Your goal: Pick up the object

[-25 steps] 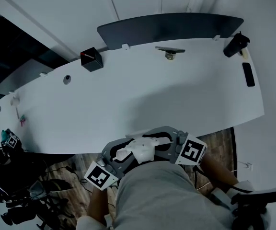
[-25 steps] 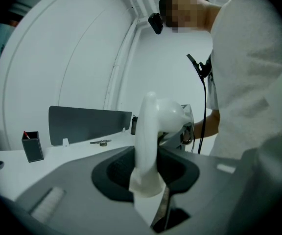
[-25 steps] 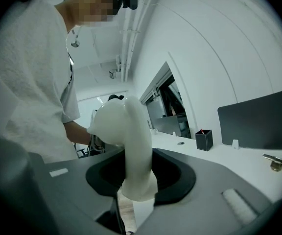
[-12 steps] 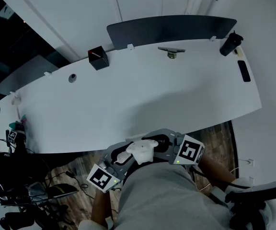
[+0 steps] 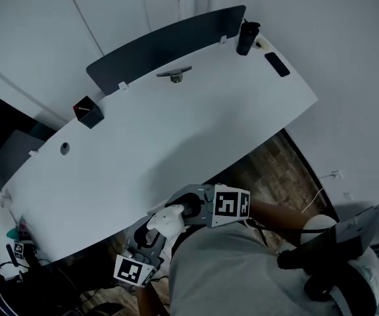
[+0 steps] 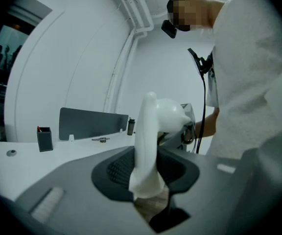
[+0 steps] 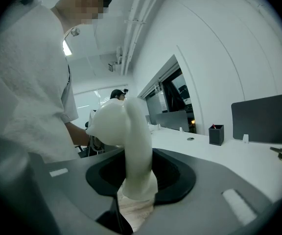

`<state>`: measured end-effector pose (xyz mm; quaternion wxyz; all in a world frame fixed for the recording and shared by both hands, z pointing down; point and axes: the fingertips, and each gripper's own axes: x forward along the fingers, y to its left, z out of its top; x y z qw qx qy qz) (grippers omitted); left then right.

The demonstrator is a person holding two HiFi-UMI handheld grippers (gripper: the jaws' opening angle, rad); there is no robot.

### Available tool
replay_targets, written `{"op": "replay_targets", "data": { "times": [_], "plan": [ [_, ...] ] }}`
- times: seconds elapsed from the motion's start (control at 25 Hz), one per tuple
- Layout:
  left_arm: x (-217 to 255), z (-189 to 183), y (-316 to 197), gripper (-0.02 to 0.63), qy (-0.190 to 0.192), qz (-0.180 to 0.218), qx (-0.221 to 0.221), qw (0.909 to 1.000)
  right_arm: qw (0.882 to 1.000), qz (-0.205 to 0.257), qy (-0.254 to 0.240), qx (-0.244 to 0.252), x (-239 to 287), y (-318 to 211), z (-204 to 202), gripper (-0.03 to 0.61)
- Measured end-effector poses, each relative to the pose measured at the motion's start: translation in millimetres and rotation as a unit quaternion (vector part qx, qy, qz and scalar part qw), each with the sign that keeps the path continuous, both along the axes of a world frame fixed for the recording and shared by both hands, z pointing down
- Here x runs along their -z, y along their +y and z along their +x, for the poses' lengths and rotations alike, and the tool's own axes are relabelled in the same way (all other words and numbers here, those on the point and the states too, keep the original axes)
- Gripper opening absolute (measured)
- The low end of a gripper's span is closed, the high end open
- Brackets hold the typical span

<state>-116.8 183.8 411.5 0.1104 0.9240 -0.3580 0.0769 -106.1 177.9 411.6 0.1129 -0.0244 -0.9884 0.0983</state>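
The left gripper (image 6: 148, 180) has its jaws drawn in narrow on one end of a soft white object (image 6: 152, 131), the dark pads pressing a limp strip of it from both sides; the strip rises from the jaws and swells into a rounded lump above them; the right gripper (image 7: 138, 180) grips the other end the same way, jaws narrow and clamped on a strip that climbs to the same pale lump; so the white object hangs in the air between the two grippers, held by both and touching nothing else.

Seen from the head view, the grippers meet close against the person's pale shirt (image 5: 235, 268), their jaws pointing toward each other, the square-marked cubes on the outer ends; the object sits just off the near edge of the long white counter (image 5: 176, 137), above a wood-patterned floor (image 5: 272, 166), and not on the counter.

Well apart from it, along the far edge of the counter, stands a dark curved divider panel (image 5: 166, 43); a small black box (image 5: 88, 112) sits near the panel's left end; a small metal piece (image 5: 175, 76) lies just in front of the panel; a dark bottle (image 5: 247, 37) stands at the panel's right end, with a flat black slab (image 5: 277, 64) lying near it.
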Motion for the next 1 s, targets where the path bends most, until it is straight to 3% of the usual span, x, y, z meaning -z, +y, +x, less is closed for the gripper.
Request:
{"op": "replay_targets", "data": {
  "times": [0.32, 0.52, 0.8, 1.0],
  "plan": [
    [-6, 0, 33, 0.129, -0.002, -0.006, -0.025, 0.9997, 1.0, -0.003, 0.018, -0.025, -6, 32, 0, 0.143],
    [-9, 19, 61, 0.129, 0.023, -0.016, -0.048, 0.9984, 0.998, -0.006, 0.037, -0.041, -9, 61, 17, 0.143],
    [13, 57, 76, 0.129, 0.031, 0.009, -0.063, 0.9975, 0.998, 0.005, 0.026, -0.063, 10, 78, 53, 0.143],
    [38, 71, 73, 0.128, 0.037, 0.029, -0.055, 0.9974, 0.998, 0.044, 0.032, -0.042, 28, 77, 71, 0.144]
  ]
}}
